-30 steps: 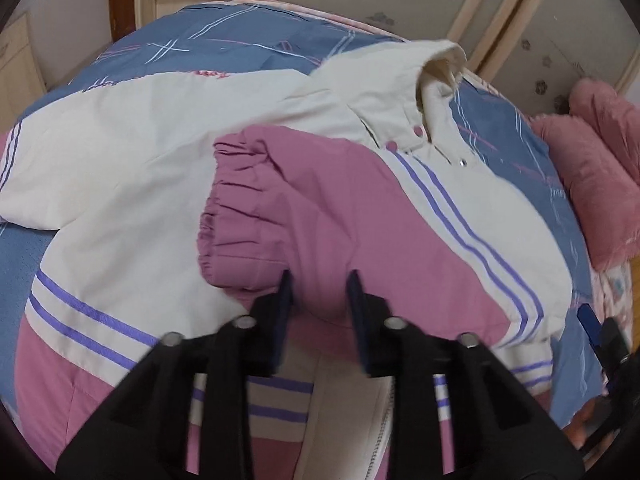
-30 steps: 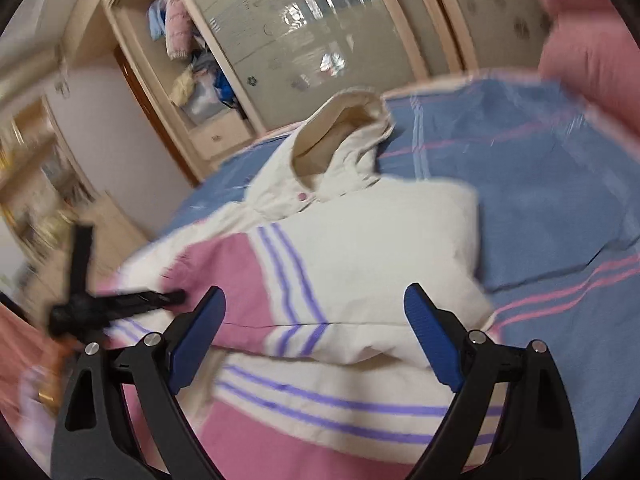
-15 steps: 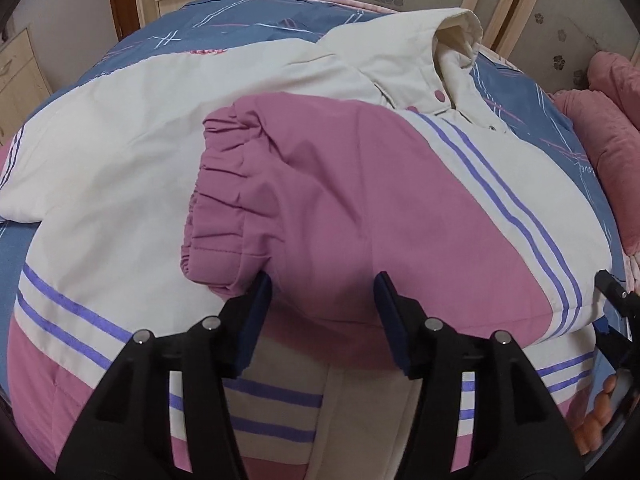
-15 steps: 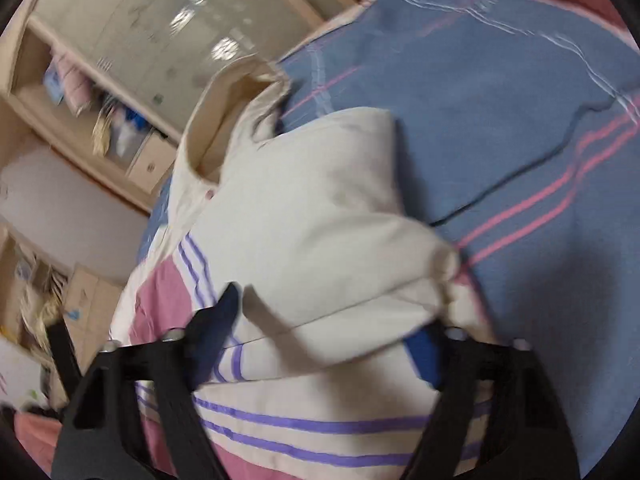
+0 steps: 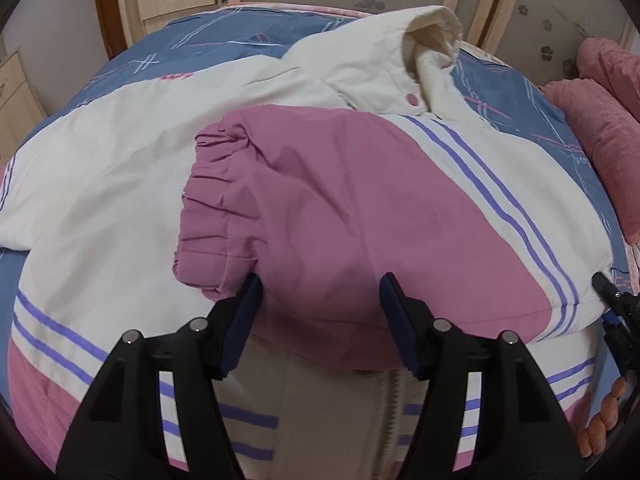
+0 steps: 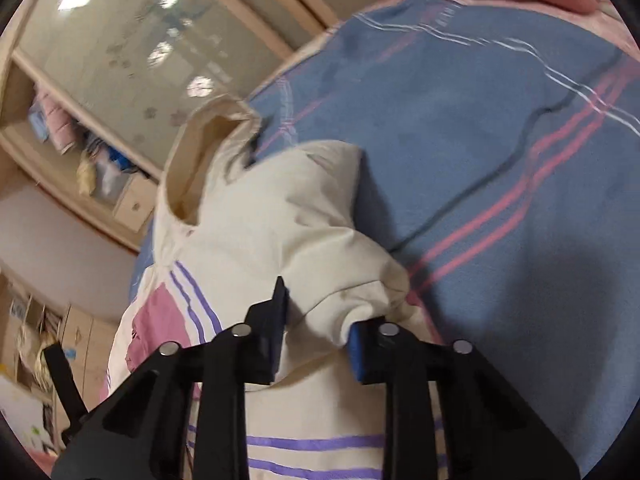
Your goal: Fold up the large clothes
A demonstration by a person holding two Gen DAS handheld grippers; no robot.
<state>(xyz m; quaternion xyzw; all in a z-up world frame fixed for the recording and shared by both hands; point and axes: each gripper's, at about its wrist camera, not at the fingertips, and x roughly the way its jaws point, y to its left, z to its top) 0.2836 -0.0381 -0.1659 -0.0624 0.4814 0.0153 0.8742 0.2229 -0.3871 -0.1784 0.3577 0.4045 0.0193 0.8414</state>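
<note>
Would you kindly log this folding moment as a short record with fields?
garment: cream, pink and purple-striped jacket, spread front-up
surface: bed with blue sheet
folded part: pink sleeve lying across the chest
left gripper: jaws open, straddling the sleeve's near edge
right gripper: jaws closing around the cream shoulder fold
collar: at the far end

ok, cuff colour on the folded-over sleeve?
Mauve pink, the sleeve cuff; clearest in the left wrist view.

Smooth matt padded cloth jacket (image 5: 352, 200), woven cotton bedsheet (image 6: 500, 128), matt black plastic left claw (image 5: 320, 300), fuzzy pillows (image 5: 600, 128)
</note>
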